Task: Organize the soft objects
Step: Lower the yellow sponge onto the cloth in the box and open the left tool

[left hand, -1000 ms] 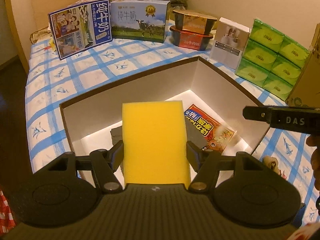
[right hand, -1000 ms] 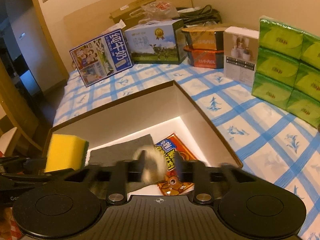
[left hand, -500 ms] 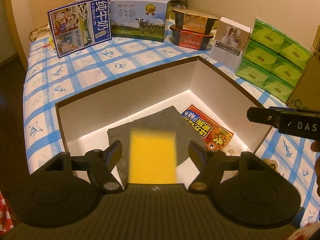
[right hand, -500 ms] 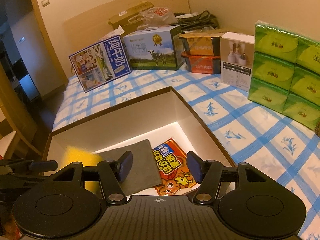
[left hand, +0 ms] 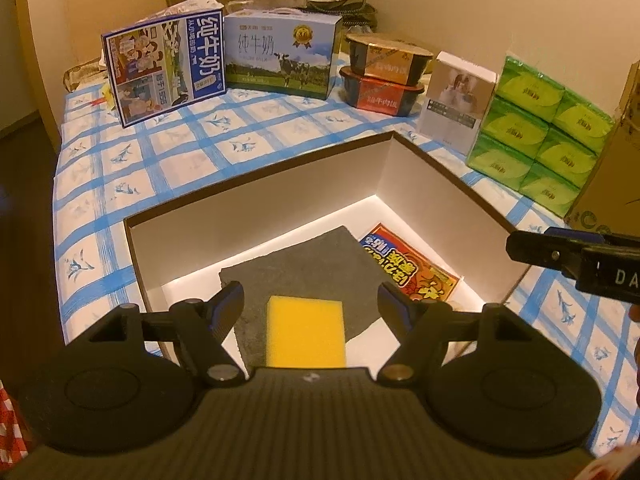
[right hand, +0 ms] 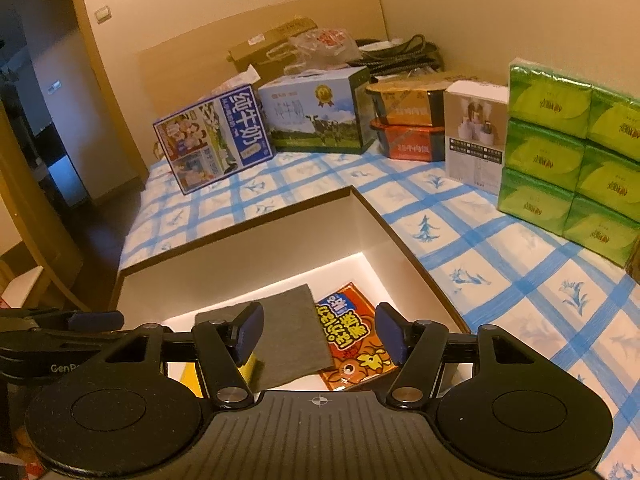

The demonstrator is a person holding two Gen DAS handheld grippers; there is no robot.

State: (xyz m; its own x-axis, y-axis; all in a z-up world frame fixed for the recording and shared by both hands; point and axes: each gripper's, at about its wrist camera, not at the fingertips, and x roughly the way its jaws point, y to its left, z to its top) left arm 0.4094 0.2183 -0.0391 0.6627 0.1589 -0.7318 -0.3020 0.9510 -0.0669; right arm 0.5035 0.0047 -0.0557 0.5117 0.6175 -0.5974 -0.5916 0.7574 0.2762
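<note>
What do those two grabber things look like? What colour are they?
Both are black plastic. The left gripper and right gripper each have a ribbed middle plate with a little crosshair mark, a big round disc on each side, silver pivot pins, and two fingers tipped with dark blue pads. White lettering marks their sides.

Open-topped box [left hand: 280, 200] accessible from above; its walls bound entry at frame centre. Floor mostly covered: grey cloth [left hand: 304, 264], yellow sponge [left hand: 306, 336], red packet [left hand: 408, 268]. Bare tablecloth [left hand: 180, 152] left and beyond. Milk cartons [left hand: 280, 60] and green tissue packs [left hand: 540, 136] block upper and right frame.
</note>
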